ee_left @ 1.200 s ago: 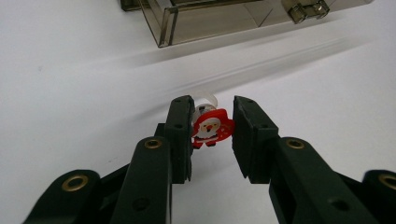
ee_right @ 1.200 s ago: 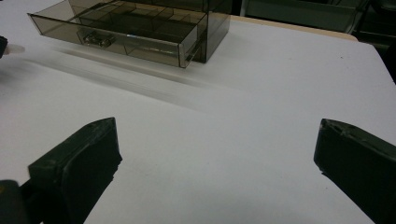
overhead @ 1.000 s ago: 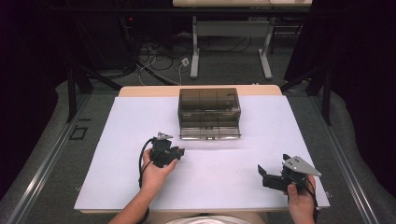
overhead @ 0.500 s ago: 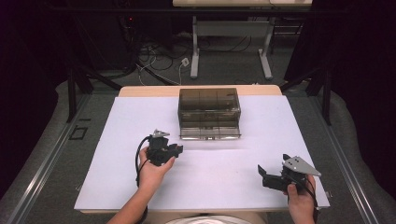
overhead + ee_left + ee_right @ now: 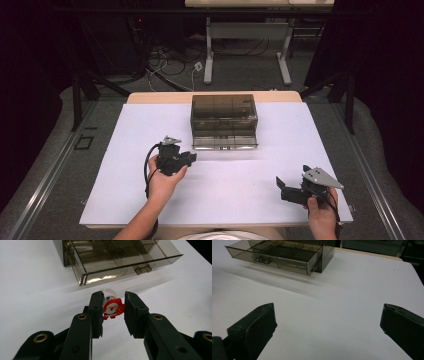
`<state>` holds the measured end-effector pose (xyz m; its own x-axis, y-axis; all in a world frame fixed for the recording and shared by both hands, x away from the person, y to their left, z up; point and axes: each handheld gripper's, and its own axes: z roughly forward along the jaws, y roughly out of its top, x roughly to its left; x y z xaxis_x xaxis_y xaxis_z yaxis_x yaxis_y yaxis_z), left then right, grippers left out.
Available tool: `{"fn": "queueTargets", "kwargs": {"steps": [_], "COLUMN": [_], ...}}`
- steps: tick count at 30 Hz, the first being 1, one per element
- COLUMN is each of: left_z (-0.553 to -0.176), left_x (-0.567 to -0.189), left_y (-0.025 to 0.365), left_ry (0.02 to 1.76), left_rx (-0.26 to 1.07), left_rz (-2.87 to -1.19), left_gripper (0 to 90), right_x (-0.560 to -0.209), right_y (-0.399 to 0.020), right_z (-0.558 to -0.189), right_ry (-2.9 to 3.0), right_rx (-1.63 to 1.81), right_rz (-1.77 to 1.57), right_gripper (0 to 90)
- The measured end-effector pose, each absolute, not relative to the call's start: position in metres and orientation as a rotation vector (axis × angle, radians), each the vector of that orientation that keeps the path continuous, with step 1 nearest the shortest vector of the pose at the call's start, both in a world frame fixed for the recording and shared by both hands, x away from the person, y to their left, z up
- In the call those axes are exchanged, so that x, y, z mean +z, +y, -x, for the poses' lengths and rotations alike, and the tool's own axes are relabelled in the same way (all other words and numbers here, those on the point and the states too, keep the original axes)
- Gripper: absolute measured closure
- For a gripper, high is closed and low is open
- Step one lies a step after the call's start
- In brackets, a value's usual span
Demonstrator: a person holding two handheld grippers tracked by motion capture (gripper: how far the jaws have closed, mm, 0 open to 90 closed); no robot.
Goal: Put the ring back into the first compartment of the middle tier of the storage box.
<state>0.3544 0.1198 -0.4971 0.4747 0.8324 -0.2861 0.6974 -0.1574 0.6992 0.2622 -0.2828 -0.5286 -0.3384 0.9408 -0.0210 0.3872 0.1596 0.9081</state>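
A: Two grippers at a white table (image 5: 125, 165). What do I hold?

B: Your left gripper (image 5: 113, 306) clamps a small Santa ring (image 5: 113, 308), just before the open drawer (image 5: 120, 262) of a smoky plastic box (image 5: 223, 120).

A: How will it handle?

B: Light, stiff, probably slick; I'd pinch the flat charm, not the thin clear band.

A: My right gripper (image 5: 327, 322)?

B: Spread wide, empty, resting apart. Dark room, cables on the floor (image 5: 175, 65) behind.

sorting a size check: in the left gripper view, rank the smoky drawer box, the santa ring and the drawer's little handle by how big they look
1. smoky drawer box
2. santa ring, though it is nearer the camera
3. drawer handle
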Motion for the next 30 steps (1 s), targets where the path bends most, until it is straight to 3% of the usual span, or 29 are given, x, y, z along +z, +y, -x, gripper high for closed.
{"fn": "queueTargets", "kwargs": {"steps": [30], "left_z": [-0.382], "left_x": [-0.457], "left_y": [0.101], "left_ry": [1.244], "left_rx": [0.267], "left_rz": [-1.932], "left_gripper": [68.5], "right_x": [-0.529], "right_y": [-0.284], "right_z": [-0.262], "right_ry": [1.820], "right_rx": [1.154], "right_rz": [-1.268], "right_gripper": [0.0]}}
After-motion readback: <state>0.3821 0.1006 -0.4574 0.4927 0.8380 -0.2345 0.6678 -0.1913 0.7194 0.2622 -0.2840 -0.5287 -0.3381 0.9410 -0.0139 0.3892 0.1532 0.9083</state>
